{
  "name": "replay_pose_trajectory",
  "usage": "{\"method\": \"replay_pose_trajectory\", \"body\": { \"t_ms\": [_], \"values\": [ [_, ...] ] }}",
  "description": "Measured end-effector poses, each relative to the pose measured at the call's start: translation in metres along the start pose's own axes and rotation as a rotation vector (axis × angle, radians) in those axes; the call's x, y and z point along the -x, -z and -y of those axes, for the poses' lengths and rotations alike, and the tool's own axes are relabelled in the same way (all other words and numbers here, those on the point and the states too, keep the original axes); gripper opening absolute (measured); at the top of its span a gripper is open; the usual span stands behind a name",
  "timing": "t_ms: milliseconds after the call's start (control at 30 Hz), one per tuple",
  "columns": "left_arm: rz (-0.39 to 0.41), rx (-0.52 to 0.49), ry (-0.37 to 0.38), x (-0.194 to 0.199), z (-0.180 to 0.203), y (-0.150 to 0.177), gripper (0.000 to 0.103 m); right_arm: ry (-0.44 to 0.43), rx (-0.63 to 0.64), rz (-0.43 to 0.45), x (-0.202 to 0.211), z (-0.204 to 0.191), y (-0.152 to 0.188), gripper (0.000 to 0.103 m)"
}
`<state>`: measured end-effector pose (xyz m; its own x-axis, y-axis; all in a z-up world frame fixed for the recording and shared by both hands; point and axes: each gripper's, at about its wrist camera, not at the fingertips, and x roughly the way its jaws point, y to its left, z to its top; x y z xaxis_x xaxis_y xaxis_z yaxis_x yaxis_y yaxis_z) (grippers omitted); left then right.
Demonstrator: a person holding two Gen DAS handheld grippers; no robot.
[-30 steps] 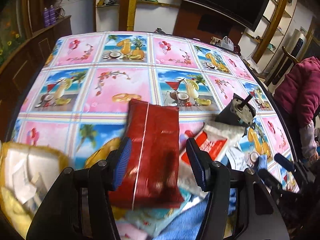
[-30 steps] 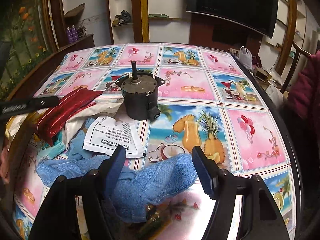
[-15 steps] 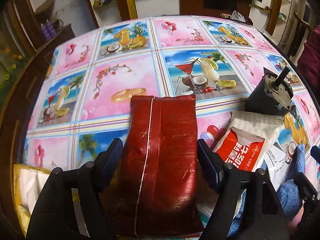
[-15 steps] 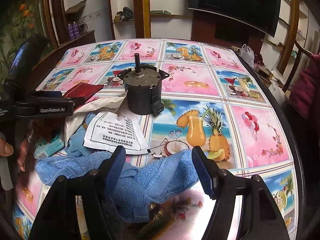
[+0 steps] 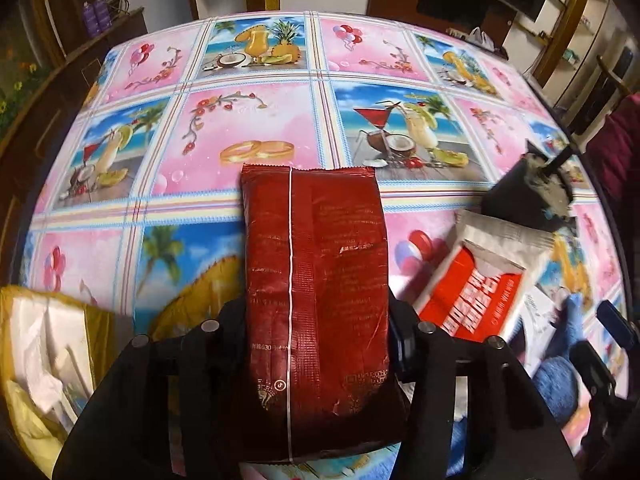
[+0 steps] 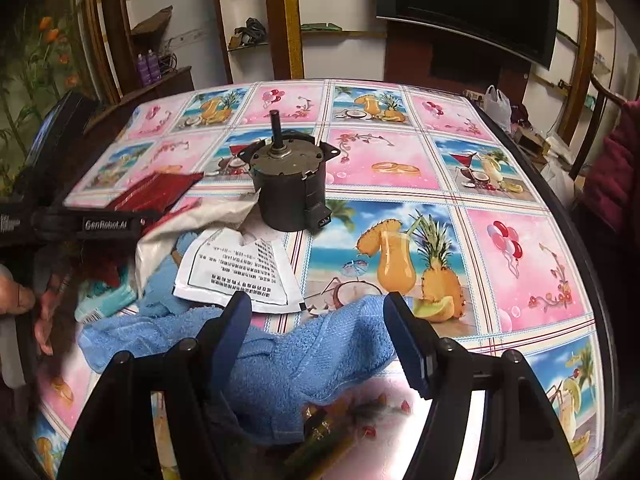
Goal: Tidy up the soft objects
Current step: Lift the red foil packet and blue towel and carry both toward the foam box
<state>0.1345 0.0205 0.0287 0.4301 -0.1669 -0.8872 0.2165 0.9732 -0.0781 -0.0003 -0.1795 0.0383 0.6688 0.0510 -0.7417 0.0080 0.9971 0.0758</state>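
Note:
A red foil packet [image 5: 316, 240] lies lengthwise between the jaws of my left gripper [image 5: 316, 320]. The jaws are closing and their pads sit against the packet's two long sides; the packet hides most of the fingers. The same red packet [image 6: 156, 196] shows at the left of the right wrist view, beside the left gripper's body. My right gripper [image 6: 317, 304] stands open just above a crumpled blue towel [image 6: 288, 360], touching nothing. A white and red sachet [image 5: 476, 280] and a white printed sachet [image 6: 236, 272] lie by the towel.
A heavy dark motor [image 6: 288, 188] with an upright shaft stands mid-table on the patterned tablecloth [image 6: 516, 264]. A yellow bag [image 5: 40, 340] holding white tissue sits at the near left. A teal packet [image 6: 104, 304] lies under the pile. A person's maroon sleeve [image 6: 616, 176] is at the right edge.
The left jaws spread wide around the red packet, then closed in on its sides. The packet now lies straight between them. The right gripper has not moved.

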Motion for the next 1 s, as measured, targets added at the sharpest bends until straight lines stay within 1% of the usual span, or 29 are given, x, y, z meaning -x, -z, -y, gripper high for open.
{"method": "replay_pose_trajectory", "body": {
  "t_ms": [100,167,233,300,367,433,567,667,700,733,767,867,1000],
  "values": [
    [0.031,0.036,0.058,0.025,-0.005,0.015,0.051,-0.059,-0.056,0.036,0.008,0.015,-0.005,0.069],
    [0.053,0.048,0.1,0.044,-0.007,0.028,0.051,-0.117,-0.089,0.051,0.013,0.024,-0.007,0.069],
    [0.079,0.061,0.138,0.062,-0.007,0.046,0.051,-0.185,-0.11,0.037,0.012,0.03,-0.008,0.069],
    [0.103,0.077,0.18,0.076,-0.007,0.059,0.051,-0.214,-0.116,0.021,0.01,0.03,-0.006,0.069],
    [0.126,0.099,0.228,0.09,-0.007,0.072,0.051,-0.224,-0.099,0.009,0.008,0.026,-0.004,0.069],
    [0.148,0.109,0.252,0.1,-0.006,0.084,0.051,-0.23,-0.062,0.004,0.009,0.017,0.0,0.069],
    [0.178,0.133,0.29,0.118,-0.01,0.106,0.051,-0.226,0.093,0.014,0.016,-0.015,0.013,0.069],
    [0.202,0.156,0.293,0.13,-0.017,0.122,0.051,-0.133,0.23,0.029,0.013,-0.043,0.024,0.068],
    [0.214,0.162,0.288,0.136,-0.019,0.128,0.051,-0.114,0.267,0.025,0.01,-0.05,0.027,0.066],
    [0.225,0.169,0.286,0.141,-0.021,0.132,0.051,-0.111,0.278,0.018,0.008,-0.052,0.03,0.042],
    [0.239,0.18,0.287,0.147,-0.025,0.138,0.051,-0.101,0.279,0.008,0.006,-0.053,0.031,0.036],
    [0.287,0.22,0.285,0.166,-0.041,0.152,0.051,-0.129,0.228,0.028,0.017,-0.047,0.03,0.035],
    [0.352,0.304,0.277,0.192,-0.074,0.172,0.051,-0.144,0.178,0.097,0.049,-0.043,0.026,0.035]
  ]
}}
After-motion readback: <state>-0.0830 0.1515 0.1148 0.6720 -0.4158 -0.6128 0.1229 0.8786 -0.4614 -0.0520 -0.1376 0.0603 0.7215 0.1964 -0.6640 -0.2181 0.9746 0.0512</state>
